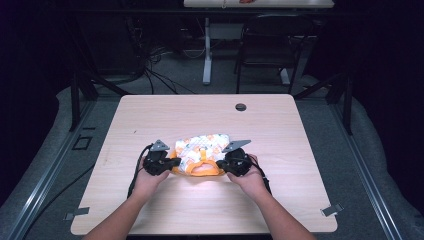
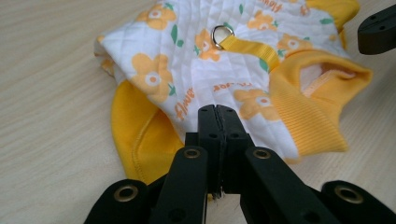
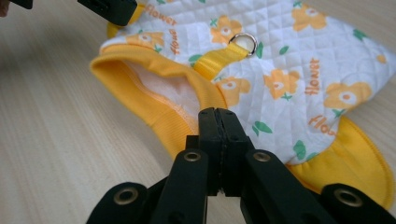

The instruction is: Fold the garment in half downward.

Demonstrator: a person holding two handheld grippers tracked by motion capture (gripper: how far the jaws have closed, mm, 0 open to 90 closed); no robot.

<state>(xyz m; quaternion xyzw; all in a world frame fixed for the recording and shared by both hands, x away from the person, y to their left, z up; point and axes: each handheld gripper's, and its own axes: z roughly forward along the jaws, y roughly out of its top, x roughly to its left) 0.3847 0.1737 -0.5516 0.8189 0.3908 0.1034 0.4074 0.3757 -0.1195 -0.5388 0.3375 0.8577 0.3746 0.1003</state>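
Note:
A small quilted pet vest (image 1: 202,147), white with orange flowers and yellow trim, lies flat on the wooden table (image 1: 290,135). A metal ring (image 2: 222,33) on a yellow strap sits on its back. My left gripper (image 1: 172,162) is shut on the vest's near left edge, its jaws pressed together over the white fabric (image 2: 187,60). At the near right, my right gripper (image 1: 222,163) is shut on the yellow ribbed collar (image 3: 154,88), beside the ring (image 3: 243,42). The collar opening (image 2: 322,79) gapes between the two grippers. The right gripper's jaw (image 2: 378,28) shows far off in the left gripper view.
A round cable hole (image 1: 241,107) is in the table's far side. Metal clips (image 1: 76,214) (image 1: 332,210) sit at the front corners. Beyond the table stand a dark chair (image 1: 270,45) and a white desk leg (image 1: 207,50), with cables on the floor.

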